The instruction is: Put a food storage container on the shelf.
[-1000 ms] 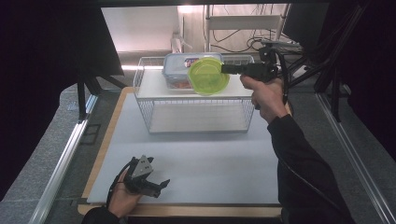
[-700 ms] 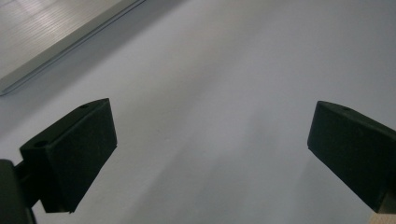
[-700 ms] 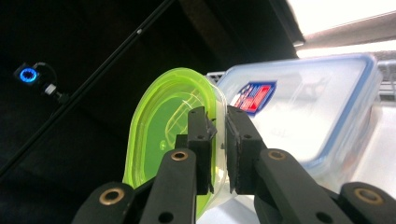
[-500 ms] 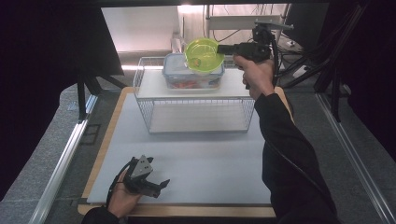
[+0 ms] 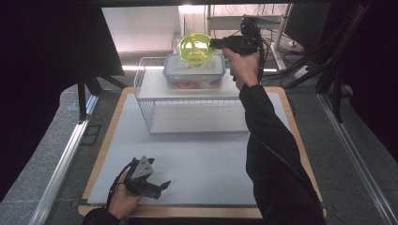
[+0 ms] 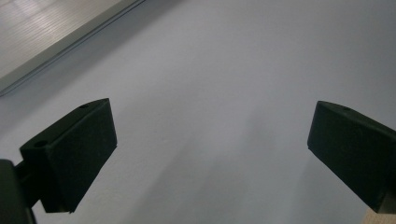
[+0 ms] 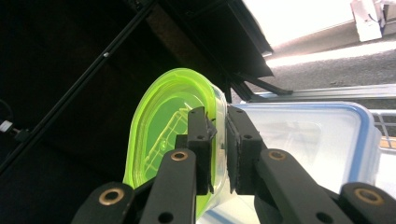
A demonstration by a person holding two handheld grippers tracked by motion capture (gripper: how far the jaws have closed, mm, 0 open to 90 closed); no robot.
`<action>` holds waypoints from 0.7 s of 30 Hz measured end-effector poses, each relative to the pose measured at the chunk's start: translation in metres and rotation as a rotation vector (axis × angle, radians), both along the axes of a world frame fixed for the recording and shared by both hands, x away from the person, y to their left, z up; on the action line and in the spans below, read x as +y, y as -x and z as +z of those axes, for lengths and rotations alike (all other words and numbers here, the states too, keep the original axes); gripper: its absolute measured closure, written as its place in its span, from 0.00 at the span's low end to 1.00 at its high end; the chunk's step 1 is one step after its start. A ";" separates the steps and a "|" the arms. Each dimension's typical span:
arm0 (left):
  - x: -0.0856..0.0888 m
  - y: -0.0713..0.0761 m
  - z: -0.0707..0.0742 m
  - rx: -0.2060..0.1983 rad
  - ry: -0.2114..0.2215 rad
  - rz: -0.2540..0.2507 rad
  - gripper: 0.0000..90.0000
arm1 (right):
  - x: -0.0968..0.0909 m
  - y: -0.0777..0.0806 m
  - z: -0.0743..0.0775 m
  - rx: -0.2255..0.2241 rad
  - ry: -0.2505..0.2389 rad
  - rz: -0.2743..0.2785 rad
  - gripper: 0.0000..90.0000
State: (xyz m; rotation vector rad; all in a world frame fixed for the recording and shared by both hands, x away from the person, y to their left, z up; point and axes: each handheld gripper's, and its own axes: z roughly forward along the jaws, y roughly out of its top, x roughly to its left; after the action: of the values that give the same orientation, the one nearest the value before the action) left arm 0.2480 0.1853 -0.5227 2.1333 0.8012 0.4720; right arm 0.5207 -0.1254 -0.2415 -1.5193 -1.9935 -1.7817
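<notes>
The right gripper (image 5: 217, 43) is clenched on the rim of the neon-green translucent bowl (image 5: 195, 47), holding it tilted on edge just above the clear lidded food container (image 5: 194, 71) that sits on top of the white wire rack (image 5: 187, 93) at the far side of the table. To place the bowl well, roll the wrist until its base faces down, centre it over the container lid, lower it until it seats flat, and only then part the jaws. The left gripper (image 5: 157, 187) rests released on the white mat (image 5: 202, 159), jaws wide apart, holding nothing.
</notes>
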 end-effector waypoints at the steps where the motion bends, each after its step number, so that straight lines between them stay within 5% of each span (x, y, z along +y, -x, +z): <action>1: 0.000 0.000 0.000 0.000 0.000 0.000 0.01 | 0.000 0.000 0.000 0.000 0.000 0.000 0.91; 10: -0.001 0.001 0.000 0.001 0.001 -0.007 0.01 | 0.015 -0.010 -0.009 0.030 -0.008 -0.077 0.89; 15: -0.002 0.000 -0.001 0.002 -0.004 -0.011 0.01 | 0.018 -0.010 -0.011 0.044 0.022 -0.098 0.77; 21: -0.002 0.000 -0.001 0.007 -0.006 -0.014 0.01 | 0.018 -0.010 -0.014 0.041 0.027 -0.092 0.79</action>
State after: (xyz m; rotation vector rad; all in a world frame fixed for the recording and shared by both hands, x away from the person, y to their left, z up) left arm 0.2476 0.1832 -0.5237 2.1454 0.7892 0.4608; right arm 0.5312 -0.1070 -0.2552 -1.6675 -1.9679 -1.7470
